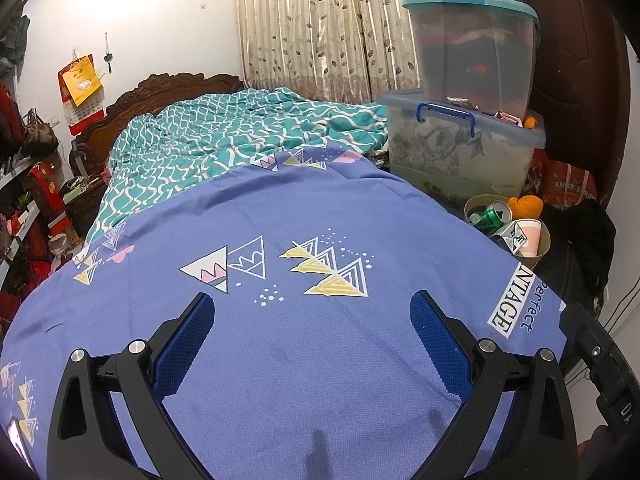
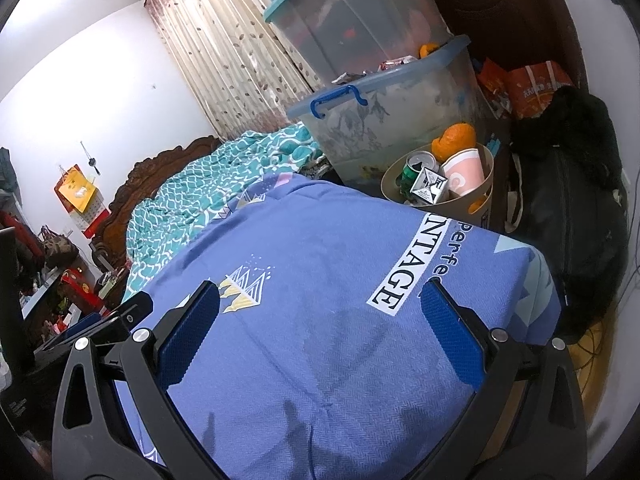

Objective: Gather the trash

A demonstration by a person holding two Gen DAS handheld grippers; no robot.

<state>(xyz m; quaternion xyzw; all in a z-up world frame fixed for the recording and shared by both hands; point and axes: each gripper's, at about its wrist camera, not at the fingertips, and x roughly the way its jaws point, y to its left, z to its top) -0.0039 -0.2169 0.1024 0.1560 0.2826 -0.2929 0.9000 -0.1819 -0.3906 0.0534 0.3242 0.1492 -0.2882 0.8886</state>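
Observation:
A beige round bin [image 2: 486,196] [image 1: 545,246] stands beside the bed's right edge. It holds a green can [image 2: 416,166] [image 1: 493,216], a pink paper cup [image 2: 464,174] [image 1: 530,236], a small black-and-white carton [image 2: 430,186] [image 1: 514,236] and orange peel [image 2: 456,138] [image 1: 526,206]. My left gripper [image 1: 312,316] hovers open over the blue patterned bedsheet [image 1: 280,340], nothing between its blue pads. My right gripper [image 2: 320,304] is open too, above the sheet [image 2: 320,340] near the "VINTAGE" print, short of the bin.
Stacked clear storage boxes [image 1: 464,136] [image 2: 380,120] sit at the bed's far right corner behind the bin. A teal quilt [image 1: 224,140] lies toward the carved headboard [image 1: 168,88]. A black bag [image 2: 576,216] is on the floor at right; cluttered shelves [image 1: 24,208] line the left.

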